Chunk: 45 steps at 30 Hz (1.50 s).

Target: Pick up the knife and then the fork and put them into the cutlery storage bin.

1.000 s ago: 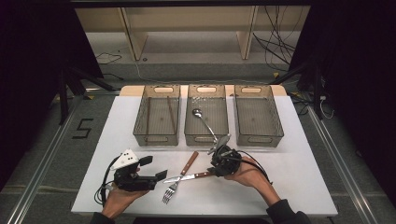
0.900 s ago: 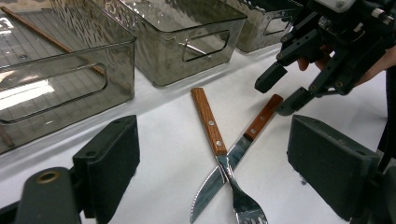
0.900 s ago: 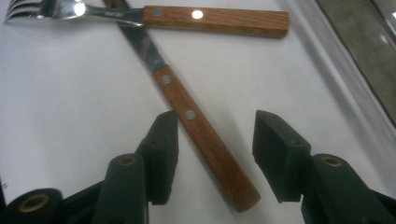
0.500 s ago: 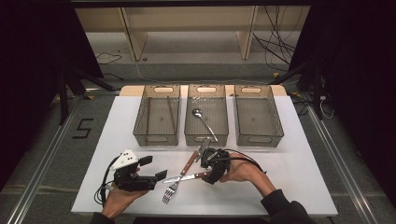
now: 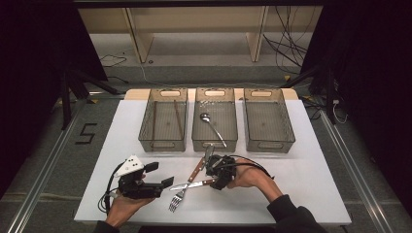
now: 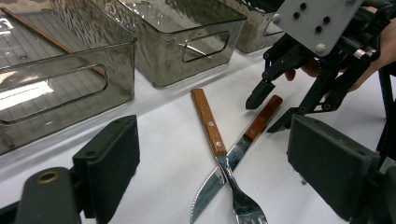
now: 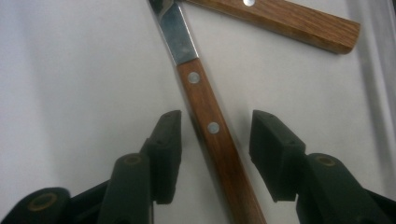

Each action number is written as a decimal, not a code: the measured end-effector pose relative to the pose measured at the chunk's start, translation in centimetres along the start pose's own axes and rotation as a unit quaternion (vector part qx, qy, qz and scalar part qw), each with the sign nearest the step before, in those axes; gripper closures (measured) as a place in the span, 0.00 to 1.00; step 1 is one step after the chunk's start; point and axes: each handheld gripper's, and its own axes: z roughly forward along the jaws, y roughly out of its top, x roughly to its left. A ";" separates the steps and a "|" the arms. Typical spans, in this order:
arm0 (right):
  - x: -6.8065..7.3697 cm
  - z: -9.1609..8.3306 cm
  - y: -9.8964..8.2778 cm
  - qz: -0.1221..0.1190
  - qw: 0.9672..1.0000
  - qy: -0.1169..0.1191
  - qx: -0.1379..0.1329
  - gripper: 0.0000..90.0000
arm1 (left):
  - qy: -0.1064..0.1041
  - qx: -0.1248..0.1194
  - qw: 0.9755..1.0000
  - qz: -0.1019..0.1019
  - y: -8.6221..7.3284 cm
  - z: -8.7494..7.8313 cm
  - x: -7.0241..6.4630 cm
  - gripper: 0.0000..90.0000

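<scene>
Steel-bladed knife with riveted brown wooden handle (image 7: 212,140): light, stiff; handle between right gripper (image 7: 215,140) fingers, just closing, spread, untouching; grip mid-handle.

Overhead light falls brightly on the white table (image 5: 311,179), while the room around it sinks into near black. In the left gripper view, glare streaks the clear bins (image 6: 60,70) beyond the fingers. The right gripper view is soft, with blurred fingers (image 7: 163,149) casting faint shadows beside them.
</scene>
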 end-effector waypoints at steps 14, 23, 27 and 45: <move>0.3 0.2 0.4 -0.026 0.999 0.021 0.021 0.80 | -0.001 0.000 1.000 0.001 0.0 -0.1 0.0 0.19; 0.8 0.1 0.5 -0.051 0.998 0.019 0.031 0.85 | -0.001 0.000 1.000 0.001 0.0 0.0 0.0 0.19; 1.0 0.0 0.6 -0.053 0.997 0.024 0.042 0.85 | -0.001 0.000 1.000 0.001 0.0 -0.1 0.0 0.19; 1.2 -1.6 -2.8 -0.034 0.997 0.043 0.047 0.85 | -0.001 0.001 1.000 0.000 0.0 0.0 -0.1 0.19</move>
